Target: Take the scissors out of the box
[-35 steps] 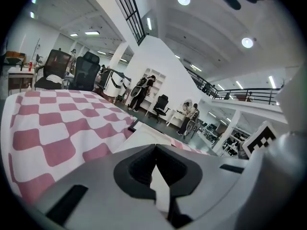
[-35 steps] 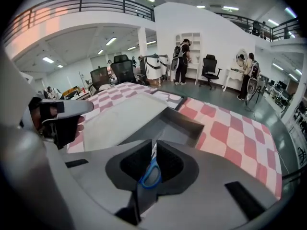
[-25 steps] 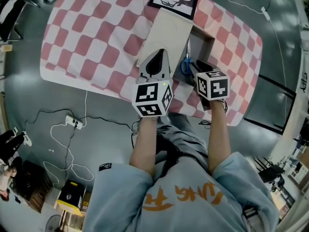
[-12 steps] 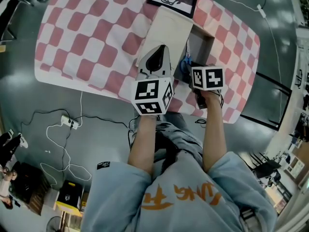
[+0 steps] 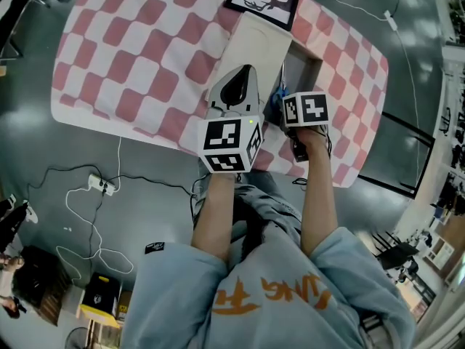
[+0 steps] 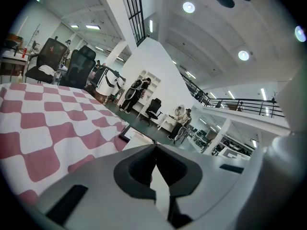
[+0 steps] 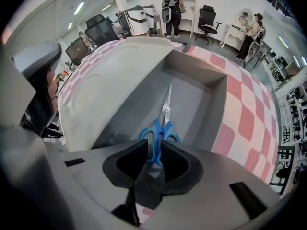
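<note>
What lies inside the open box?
Scissors with blue handles lie on the grey box floor. The right tool, its jaws opening around one handle, covers the handle ends and the floor's near end.

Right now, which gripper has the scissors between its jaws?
The right gripper: its opening jaws touch the scissors' blue handle. The left gripper has shut, empty jaws.
</note>
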The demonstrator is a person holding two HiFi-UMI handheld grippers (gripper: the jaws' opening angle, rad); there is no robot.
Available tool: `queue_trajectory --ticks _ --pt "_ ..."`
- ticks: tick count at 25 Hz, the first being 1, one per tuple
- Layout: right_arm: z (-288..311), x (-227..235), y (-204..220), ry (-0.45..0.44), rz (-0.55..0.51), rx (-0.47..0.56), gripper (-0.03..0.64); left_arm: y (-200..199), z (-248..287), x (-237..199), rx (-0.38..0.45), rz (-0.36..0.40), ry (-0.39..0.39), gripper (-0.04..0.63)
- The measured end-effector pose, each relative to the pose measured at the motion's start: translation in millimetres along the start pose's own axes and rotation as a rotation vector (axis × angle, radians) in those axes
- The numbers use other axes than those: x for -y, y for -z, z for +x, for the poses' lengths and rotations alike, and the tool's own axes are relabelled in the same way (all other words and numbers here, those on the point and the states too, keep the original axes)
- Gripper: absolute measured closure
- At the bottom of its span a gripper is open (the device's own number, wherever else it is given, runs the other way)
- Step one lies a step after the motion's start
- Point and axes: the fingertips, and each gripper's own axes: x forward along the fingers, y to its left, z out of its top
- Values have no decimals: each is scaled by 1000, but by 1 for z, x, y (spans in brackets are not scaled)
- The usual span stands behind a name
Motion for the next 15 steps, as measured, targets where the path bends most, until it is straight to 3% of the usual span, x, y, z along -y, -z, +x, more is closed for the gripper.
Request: queue_trajectory --ticks 15 --pt "3 6 3 94 35 -79 555 -18 -2 -2 27 -4 19 578"
